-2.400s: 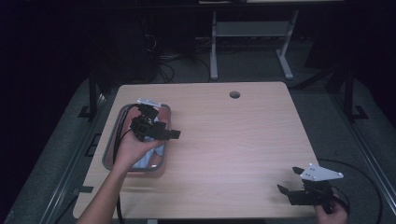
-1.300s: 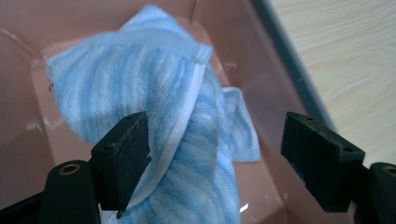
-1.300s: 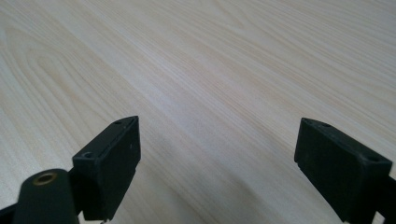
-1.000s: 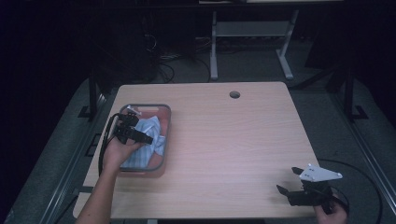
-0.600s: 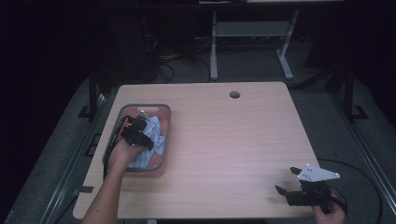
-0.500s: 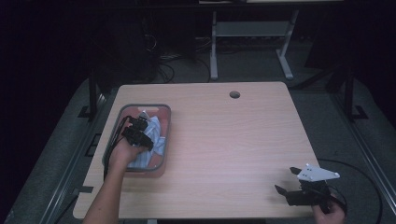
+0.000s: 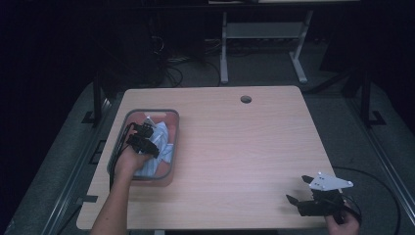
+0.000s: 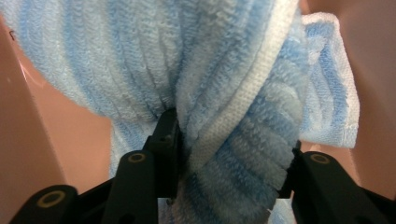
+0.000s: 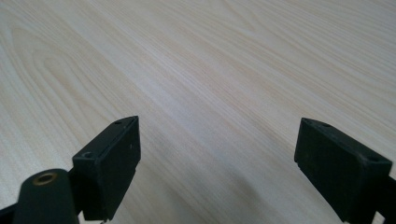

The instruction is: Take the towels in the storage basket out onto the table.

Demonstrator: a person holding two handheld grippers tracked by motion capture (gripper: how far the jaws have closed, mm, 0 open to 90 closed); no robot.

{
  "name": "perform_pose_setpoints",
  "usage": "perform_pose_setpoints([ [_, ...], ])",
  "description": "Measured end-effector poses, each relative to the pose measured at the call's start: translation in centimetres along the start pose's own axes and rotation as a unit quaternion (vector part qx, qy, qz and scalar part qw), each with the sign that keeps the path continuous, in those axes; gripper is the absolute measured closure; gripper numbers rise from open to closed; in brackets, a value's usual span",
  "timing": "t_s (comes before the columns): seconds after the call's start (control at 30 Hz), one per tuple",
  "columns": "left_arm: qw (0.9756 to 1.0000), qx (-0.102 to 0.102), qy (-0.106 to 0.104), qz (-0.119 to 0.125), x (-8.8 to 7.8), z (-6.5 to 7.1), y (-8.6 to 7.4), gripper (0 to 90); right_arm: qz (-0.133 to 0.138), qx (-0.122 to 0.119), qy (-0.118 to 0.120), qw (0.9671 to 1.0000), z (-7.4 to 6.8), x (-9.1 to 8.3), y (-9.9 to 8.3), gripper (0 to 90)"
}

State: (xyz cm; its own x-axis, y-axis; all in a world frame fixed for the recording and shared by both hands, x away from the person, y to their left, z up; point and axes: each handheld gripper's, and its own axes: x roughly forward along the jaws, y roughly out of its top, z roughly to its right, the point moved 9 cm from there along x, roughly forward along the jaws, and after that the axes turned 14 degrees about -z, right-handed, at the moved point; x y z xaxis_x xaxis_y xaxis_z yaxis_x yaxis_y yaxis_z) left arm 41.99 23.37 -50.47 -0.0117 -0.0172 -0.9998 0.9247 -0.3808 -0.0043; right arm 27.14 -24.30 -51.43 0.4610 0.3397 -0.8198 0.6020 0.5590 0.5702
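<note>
A light blue striped towel (image 7: 164, 139) lies bunched in a pink bin (image 7: 174, 128) at the table's left. My left gripper (image 7: 145, 138) reaches down into the bin. In the left gripper view a thick fold of the towel (image 8: 210, 70) sits between the jaws of my left gripper (image 8: 231, 158). Those jaws have just been closing, and their pads now press into the fold from both sides. My right gripper (image 7: 297, 190) rests low at the table's near right corner. Its jaws stand wide apart over bare wood, as the right gripper view shows of my right gripper (image 9: 217, 154).
The wooden table (image 7: 244, 147) has a cable hole (image 7: 245, 99) near its far edge. A white desk frame (image 7: 264, 34) and cables stand on the dark floor behind. The bin's pink walls (image 8: 28, 140) rise close on both sides of the left gripper.
The left gripper has sunk from above the bin into the towel and drawn its jaws together on a fold. The right gripper has stayed put.
</note>
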Motion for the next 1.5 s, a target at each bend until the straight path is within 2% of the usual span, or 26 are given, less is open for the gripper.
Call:
perform_pose_setpoints([
  [0.17,1.0000,-0.004,-0.005,0.000,-0.1,0.1,-0.1,62.0,-0.001,0.001,0.001,1.0000,-0.1,0.0,0.0,13.9],
  [0.33,0.9995,-0.013,-0.026,0.014,-0.1,-0.1,-0.3,65.2,-0.002,-0.004,-0.004,1.0000,0.0,0.1,0.0,13.9],
  [0.43,0.9984,-0.023,-0.043,0.026,-0.5,-0.3,-0.5,67.0,-0.002,0.002,-0.003,1.0000,0.0,0.1,-0.1,13.9],
  [0.67,0.9967,-0.012,-0.060,0.053,-2.0,-0.1,-0.8,69.1,-0.004,0.006,-0.007,0.9999,0.3,0.1,-0.1,13.9],
  [0.77,0.9943,-0.011,-0.075,0.074,-2.8,0.1,-1.3,69.1,-0.002,0.006,-0.009,0.9999,0.3,-0.1,-0.1,13.9],
  [0.93,0.9920,-0.003,-0.084,0.094,-3.8,0.4,-1.9,69.1,-0.002,0.008,-0.009,0.9999,0.4,-0.1,-0.2,13.8],
  [1.03,0.9880,-0.002,-0.103,0.115,-4.9,0.4,-2.6,69.0,0.001,0.007,-0.012,0.9999,0.5,-0.2,-0.1,13.9],
  [1.1,0.9873,-0.003,-0.105,0.119,-5.1,0.3,-2.8,69.1,0.001,0.010,-0.013,0.9999,0.5,-0.3,-0.1,13.8],
  [1.13,0.9855,-0.006,-0.109,0.130,-5.6,0.2,-3.0,69.0,0.002,0.009,-0.012,0.9999,0.5,-0.3,-0.1,13.9],
  [1.2,0.9835,-0.008,-0.115,0.139,-6.0,0.0,-3.2,69.0,-0.001,0.007,-0.013,0.9999,0.4,-0.2,-0.1,13.9],
  [1.27,0.9809,-0.003,-0.123,0.150,-6.4,-0.1,-3.4,69.0,0.000,0.007,-0.013,0.9999,0.4,-0.3,0.0,13.8],
  [1.3,0.9809,-0.003,-0.123,0.150,-6.4,-0.1,-3.4,69.0,0.000,0.007,-0.013,0.9999,0.4,-0.3,0.0,13.8],
  [1.33,0.9793,-0.006,-0.125,0.159,-6.8,-0.2,-3.5,69.0,0.002,0.007,-0.015,0.9999,0.4,-0.3,0.0,13.9],
  [1.37,0.9793,-0.006,-0.125,0.159,-6.8,-0.2,-3.5,69.0,0.002,0.007,-0.015,0.9999,0.4,-0.3,0.0,13.9],
  [1.47,0.9754,-0.005,-0.133,0.176,-7.7,-0.3,-3.9,69.0,0.001,0.007,-0.014,0.9999,0.4,-0.3,-0.1,13.8],
  [1.5,0.9754,-0.005,-0.133,0.176,-7.7,-0.3,-3.9,69.0,0.001,0.007,-0.014,0.9999,0.4,-0.3,-0.1,13.8],
])
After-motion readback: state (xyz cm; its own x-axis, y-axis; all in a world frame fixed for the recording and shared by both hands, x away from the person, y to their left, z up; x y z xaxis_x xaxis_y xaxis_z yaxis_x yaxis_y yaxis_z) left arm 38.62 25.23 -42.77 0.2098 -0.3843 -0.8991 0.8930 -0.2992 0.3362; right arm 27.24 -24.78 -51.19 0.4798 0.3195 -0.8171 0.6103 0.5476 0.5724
